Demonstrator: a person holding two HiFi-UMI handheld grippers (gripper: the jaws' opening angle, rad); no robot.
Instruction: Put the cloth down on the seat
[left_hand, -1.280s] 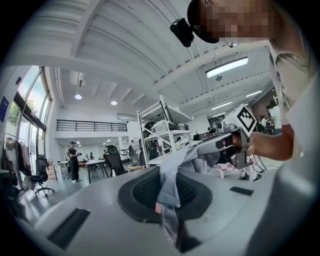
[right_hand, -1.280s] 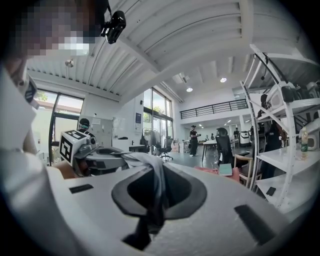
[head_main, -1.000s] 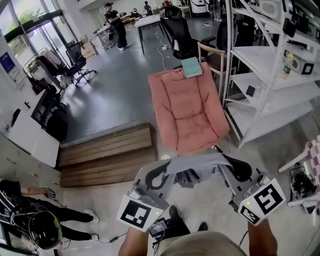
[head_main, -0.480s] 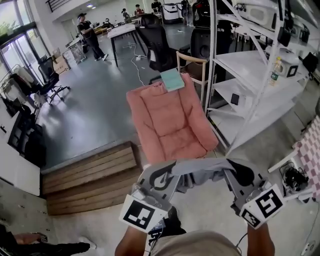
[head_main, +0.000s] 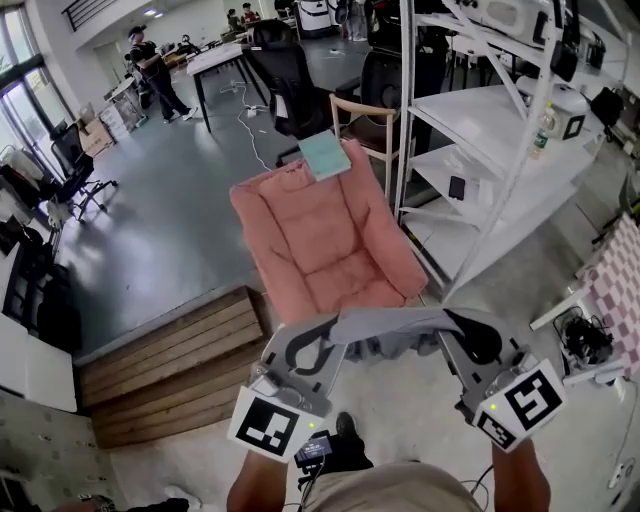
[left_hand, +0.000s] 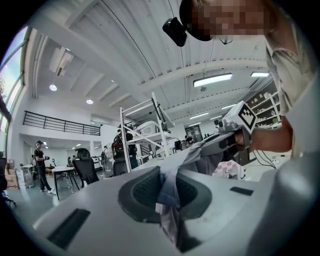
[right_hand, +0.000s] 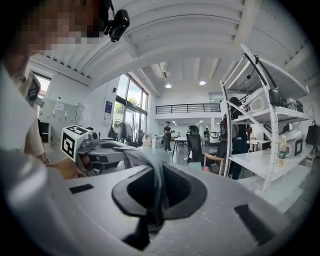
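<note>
You have two grippers, the left gripper (head_main: 335, 338) and the right gripper (head_main: 452, 335), and one cloth (head_main: 390, 322). Before you: one pink armchair (head_main: 320, 240), one wooden chair (head_main: 362, 118), one white shelf rack (head_main: 500, 110), one standing person (head_main: 150, 70), and perhaps three black office chairs (head_main: 285, 78).

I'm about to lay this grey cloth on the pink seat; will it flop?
Probably floppy: the cloth sags and bunches between the left claw and right claw. Likely light, since two pinched edges carry it. It should settle unevenly into the padded seat.
</note>
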